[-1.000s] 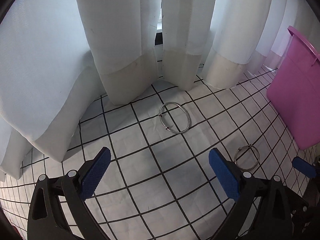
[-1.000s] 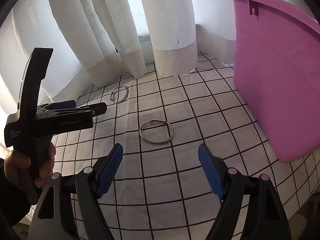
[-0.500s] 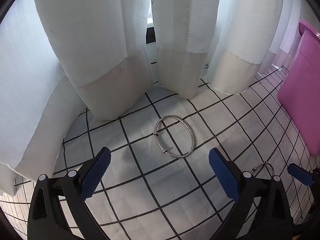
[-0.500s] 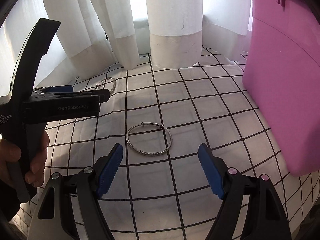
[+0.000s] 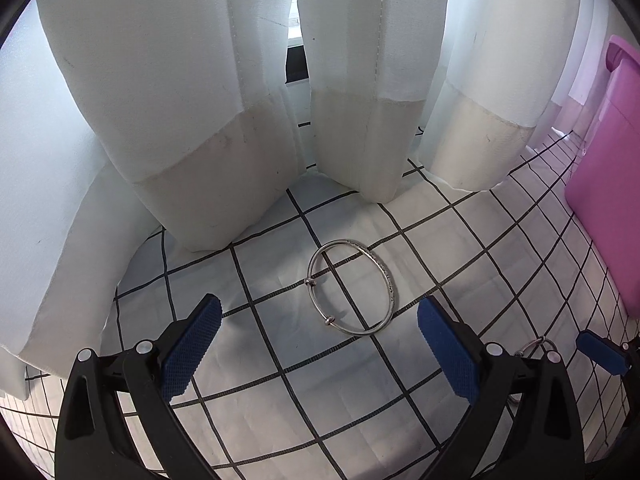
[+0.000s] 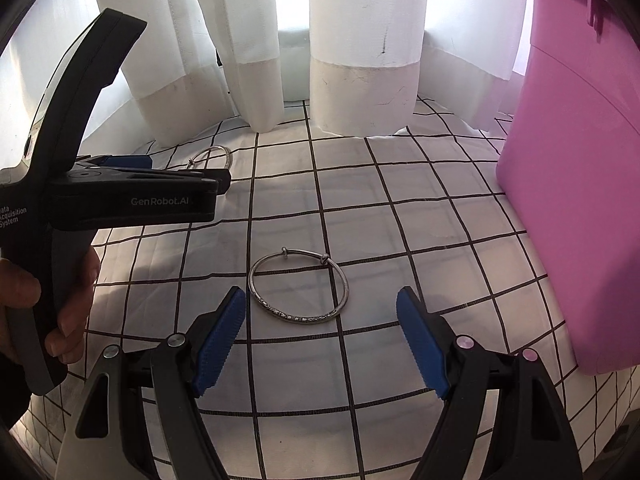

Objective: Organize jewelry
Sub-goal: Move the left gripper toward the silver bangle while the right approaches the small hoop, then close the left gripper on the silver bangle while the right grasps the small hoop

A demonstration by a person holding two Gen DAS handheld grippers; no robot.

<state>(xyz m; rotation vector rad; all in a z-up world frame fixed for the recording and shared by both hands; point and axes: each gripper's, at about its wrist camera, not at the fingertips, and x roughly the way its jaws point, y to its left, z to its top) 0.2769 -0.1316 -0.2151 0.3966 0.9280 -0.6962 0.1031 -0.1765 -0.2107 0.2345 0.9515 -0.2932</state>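
White curtains (image 5: 224,92) hang in heavy folds at the back, their cream hems resting on the cloth. Below them spreads a white tablecloth (image 6: 420,248) ruled with a black grid. A pink plastic bin (image 6: 576,168) stands on the cloth at the right side, its rim rising above the right wrist view.

The left gripper (image 5: 318,354), a black handle with blue ribbed pads, is gripped by a hand (image 6: 60,304) seen at the left of the right wrist view. Its jaws stand wide apart with nothing between the pads; it points down at the cloth. The right gripper (image 6: 320,336) is likewise spread wide and holds nothing; one of its blue fingertips (image 5: 600,354) shows at the right edge of the left wrist view.

Two silver bangles lie flat on the cloth, well apart from each other. The far bangle (image 5: 352,287), with two small beads on its rim, lies just ahead of the left gripper's pads, close to the curtain hems; in the right wrist view it is partly hidden behind that gripper. The near bangle (image 6: 298,287), patterned along its lower arc, lies just ahead of the right gripper's pads, to the left of the bin and clear of it. Neither bangle is touched by a pad.
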